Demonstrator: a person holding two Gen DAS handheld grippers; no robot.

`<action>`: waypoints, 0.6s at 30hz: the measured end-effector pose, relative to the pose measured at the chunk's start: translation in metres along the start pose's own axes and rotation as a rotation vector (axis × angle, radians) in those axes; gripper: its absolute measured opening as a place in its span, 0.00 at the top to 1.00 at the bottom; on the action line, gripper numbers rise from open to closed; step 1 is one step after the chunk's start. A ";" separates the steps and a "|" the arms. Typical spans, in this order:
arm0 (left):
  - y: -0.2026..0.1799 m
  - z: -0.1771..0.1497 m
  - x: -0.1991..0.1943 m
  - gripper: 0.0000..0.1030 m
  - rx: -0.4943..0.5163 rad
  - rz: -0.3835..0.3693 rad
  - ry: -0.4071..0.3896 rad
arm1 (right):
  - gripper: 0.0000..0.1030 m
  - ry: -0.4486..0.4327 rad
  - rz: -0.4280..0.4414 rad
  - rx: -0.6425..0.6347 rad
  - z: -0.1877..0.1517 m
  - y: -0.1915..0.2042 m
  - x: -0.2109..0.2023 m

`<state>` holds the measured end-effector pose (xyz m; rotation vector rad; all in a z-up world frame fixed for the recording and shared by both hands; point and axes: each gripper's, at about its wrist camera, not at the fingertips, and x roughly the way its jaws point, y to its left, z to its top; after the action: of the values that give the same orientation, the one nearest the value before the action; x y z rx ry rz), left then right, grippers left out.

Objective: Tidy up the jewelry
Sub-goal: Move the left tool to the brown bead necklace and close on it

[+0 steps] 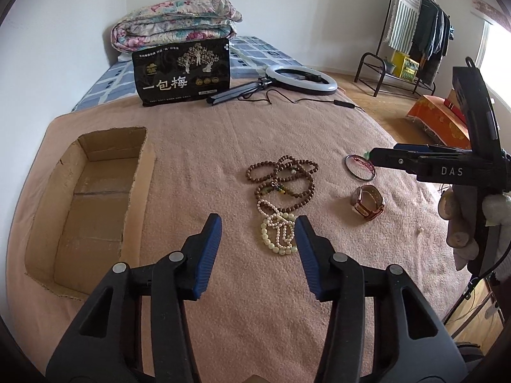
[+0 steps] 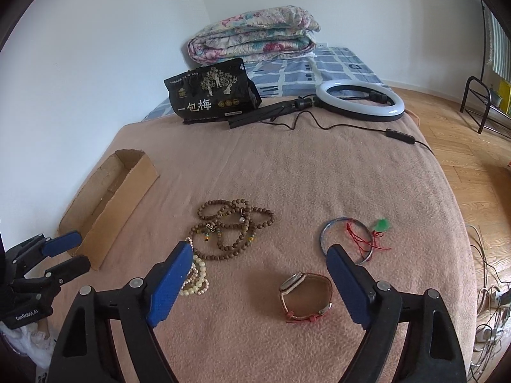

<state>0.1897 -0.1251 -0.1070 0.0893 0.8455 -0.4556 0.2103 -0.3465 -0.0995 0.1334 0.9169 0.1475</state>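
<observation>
A pink blanket (image 2: 319,166) is covering the bed, with a folded quilt (image 2: 255,36) sitting at the far end by the wall. At the left, an open cardboard box (image 1: 95,191) is lying empty on the blanket. The left gripper (image 1: 258,223) is hovering above the blanket, its jaws apart and gripping nothing, just short of the pale bead strands (image 1: 279,229). Beyond them the brown bead strands (image 1: 284,175) are lying tangled. The right gripper (image 2: 260,255) is hanging over the watch (image 2: 305,296), jaws wide and empty. Farther right, a bangle (image 2: 346,239) with red cord is resting. Judging by this, each gripper should be lowering squarely over one piece, the left taking a single strand so the tangle is not dragging along.
</observation>
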 end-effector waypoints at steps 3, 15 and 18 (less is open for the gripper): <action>-0.002 0.002 0.022 0.56 -0.001 -0.013 0.034 | 0.20 0.039 0.006 0.000 0.006 0.001 0.021; 0.007 0.005 0.094 0.72 -0.065 -0.054 0.137 | 0.35 0.227 0.076 0.033 0.019 -0.002 0.095; 0.010 0.004 0.104 0.77 -0.084 -0.070 0.153 | 0.40 0.278 0.083 0.043 0.020 -0.001 0.110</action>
<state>0.2565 -0.1536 -0.1817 0.0167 1.0196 -0.4827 0.2928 -0.3279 -0.1733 0.1944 1.1922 0.2275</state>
